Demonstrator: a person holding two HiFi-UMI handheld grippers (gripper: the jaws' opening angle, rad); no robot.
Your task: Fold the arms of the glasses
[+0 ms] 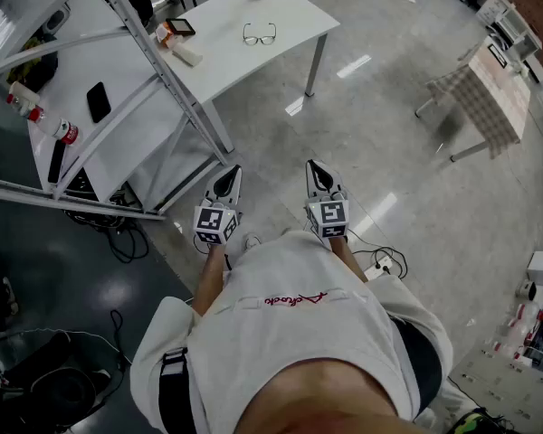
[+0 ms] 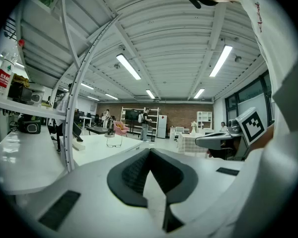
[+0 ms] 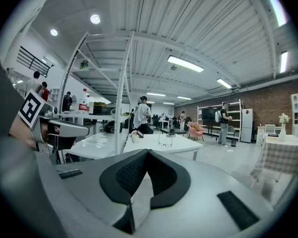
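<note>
The glasses lie with arms spread on the far white table, near its back edge. In the left gripper view the glasses show small and distant, as do the glasses in the right gripper view. My left gripper and right gripper hang side by side over the floor, close to the person's body and well short of the table. Both point roughly level toward it. The left gripper has its pads together with nothing between them. The right gripper is likewise shut and empty.
A slanted metal frame crosses the near table, which holds a black phone and bottles. A small box sits left of the glasses. A checkered table stands right. Cables and a power strip lie on the floor.
</note>
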